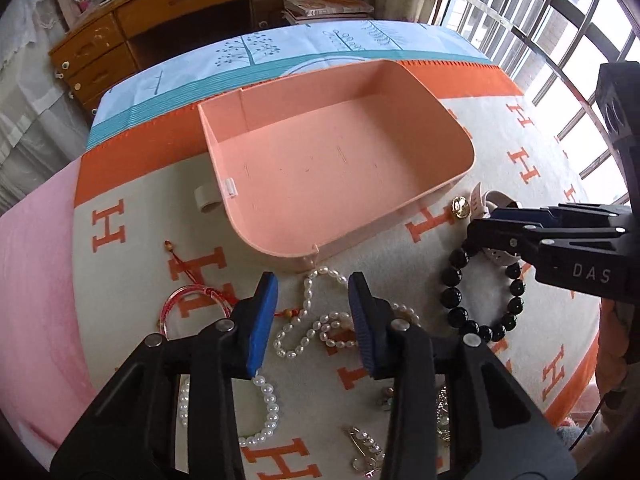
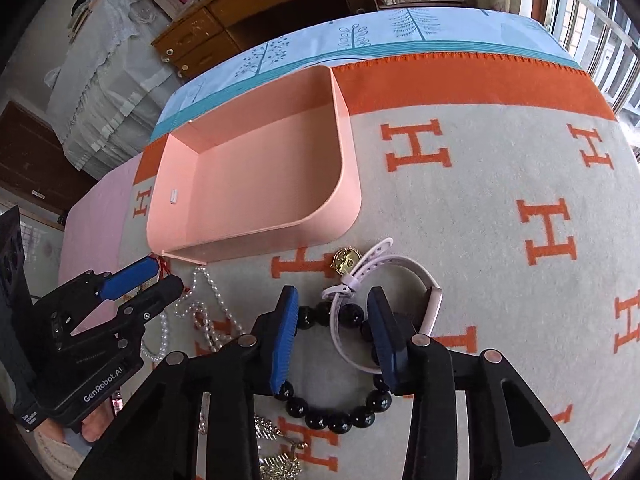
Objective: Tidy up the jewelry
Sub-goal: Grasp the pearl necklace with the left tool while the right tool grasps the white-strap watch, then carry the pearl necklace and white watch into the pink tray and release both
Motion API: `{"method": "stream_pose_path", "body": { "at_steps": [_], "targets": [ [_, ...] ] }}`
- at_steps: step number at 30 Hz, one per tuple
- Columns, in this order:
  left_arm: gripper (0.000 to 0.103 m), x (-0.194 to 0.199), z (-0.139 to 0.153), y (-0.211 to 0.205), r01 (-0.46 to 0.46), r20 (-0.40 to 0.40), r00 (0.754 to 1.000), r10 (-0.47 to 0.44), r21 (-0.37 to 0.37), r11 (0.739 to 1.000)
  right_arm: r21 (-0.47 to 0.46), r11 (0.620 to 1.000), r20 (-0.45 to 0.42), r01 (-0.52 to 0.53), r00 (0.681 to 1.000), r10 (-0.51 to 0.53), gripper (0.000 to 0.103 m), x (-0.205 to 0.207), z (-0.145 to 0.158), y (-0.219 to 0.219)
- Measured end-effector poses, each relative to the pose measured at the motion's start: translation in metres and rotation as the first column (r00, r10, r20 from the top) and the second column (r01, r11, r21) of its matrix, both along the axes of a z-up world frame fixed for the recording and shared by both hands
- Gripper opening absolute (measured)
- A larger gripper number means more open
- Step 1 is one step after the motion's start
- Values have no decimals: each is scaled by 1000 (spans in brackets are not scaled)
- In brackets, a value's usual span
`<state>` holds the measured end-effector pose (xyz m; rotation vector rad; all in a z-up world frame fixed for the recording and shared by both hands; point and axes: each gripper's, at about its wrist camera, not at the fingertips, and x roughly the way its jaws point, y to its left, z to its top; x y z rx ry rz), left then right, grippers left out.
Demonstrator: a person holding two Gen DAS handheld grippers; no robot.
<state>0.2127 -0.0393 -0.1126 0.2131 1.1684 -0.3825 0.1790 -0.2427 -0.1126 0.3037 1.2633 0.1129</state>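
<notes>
We hold two black tools with blue pads over a tabletop covered by a cream blanket (image 2: 480,240) patterned with orange H letters and an orange border. A pink tray (image 1: 400,84), shallow and open-topped, sits on the blanket at the far side; nothing lies inside it.

Our left tool (image 1: 314,320) is spread wide and grips nothing. Directly beneath its gap lies a loose string of small pearls (image 1: 316,320), curled in loops just in front of the tray's near wall. A second pearl strand (image 1: 268,404) of rounder beads trails nearer to us, partly hidden under the left finger. To the left lie a clear red bangle (image 1: 176,304) and a red cord with a wooden bead (image 1: 188,264). Near the bottom edge lies a pearl-set safety pin brooch (image 1: 366,446).

Our right tool (image 2: 334,332) is also released, its pads apart and touching nothing we can make out. Under it lies a black bead bracelet (image 2: 336,420), a ring of glossy round beads. Overlapping the bracelet's far side is a pale pink wristwatch (image 2: 432,300) with its strap looped. Just beyond the watch, close to the tray, sits a small gold charm (image 2: 346,262). Some gold, sparkly jewellery (image 2: 280,464) shows at the bottom edge, too blurred to identify.
</notes>
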Motion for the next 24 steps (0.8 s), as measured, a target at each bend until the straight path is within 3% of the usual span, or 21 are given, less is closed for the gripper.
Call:
{"method": "stream_pose_path", "body": {
  "at_steps": [5,21,22,24],
  "targets": [
    [29,12,-19,-9,20,-51,999,-18,35,999,-19,1000,-12,16,1000,-16,23,5,-15,1],
    [29,22,-29,-3,36,-149,989,-24,77,996,26,999,-19,23,1000,-22,22,0,-15,-10],
    [28,21,-29,-3,38,-149,989,-26,76,996,25,999,-17,22,1000,-21,22,0,-15,-10],
    [12,18,-28,-3,42,-144,989,-32,68,997,23,1000,-14,20,1000,-19,22,-1,-13,-11]
  ]
}}
